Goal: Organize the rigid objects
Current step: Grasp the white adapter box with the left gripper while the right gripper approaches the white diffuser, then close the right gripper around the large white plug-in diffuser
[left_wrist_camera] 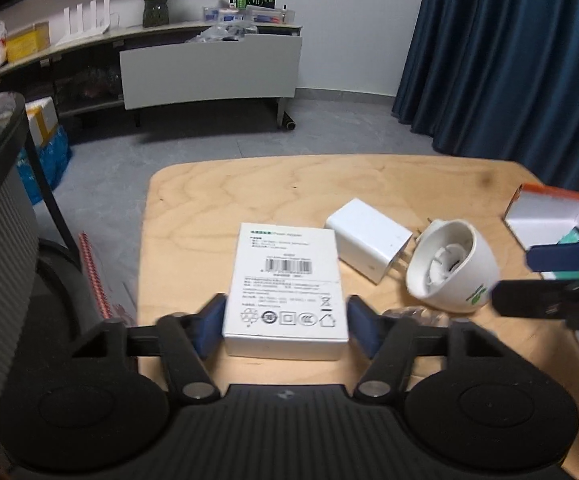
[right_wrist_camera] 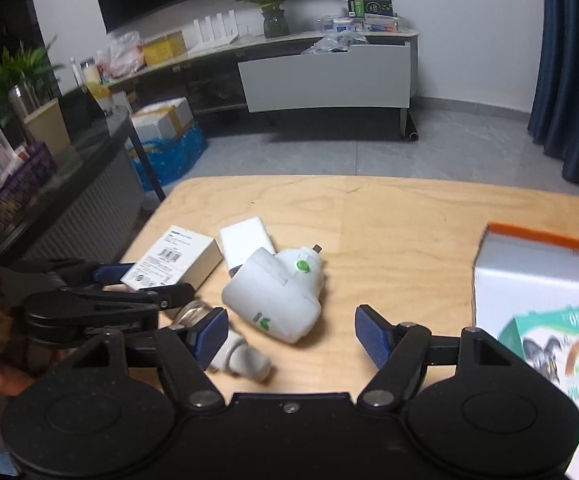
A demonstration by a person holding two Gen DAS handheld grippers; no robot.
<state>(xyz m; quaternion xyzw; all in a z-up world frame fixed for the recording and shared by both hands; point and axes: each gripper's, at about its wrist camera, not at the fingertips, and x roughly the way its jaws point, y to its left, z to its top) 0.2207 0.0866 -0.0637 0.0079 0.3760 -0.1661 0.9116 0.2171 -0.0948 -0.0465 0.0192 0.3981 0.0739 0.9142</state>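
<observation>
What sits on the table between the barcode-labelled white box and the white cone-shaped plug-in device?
A white charger block, prongs toward the cone-shaped device, lies between it and the white box. The left wrist view shows it clearly.

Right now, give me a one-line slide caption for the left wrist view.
Left claw closes around white barcode box on wooden table, beside charger.
</observation>
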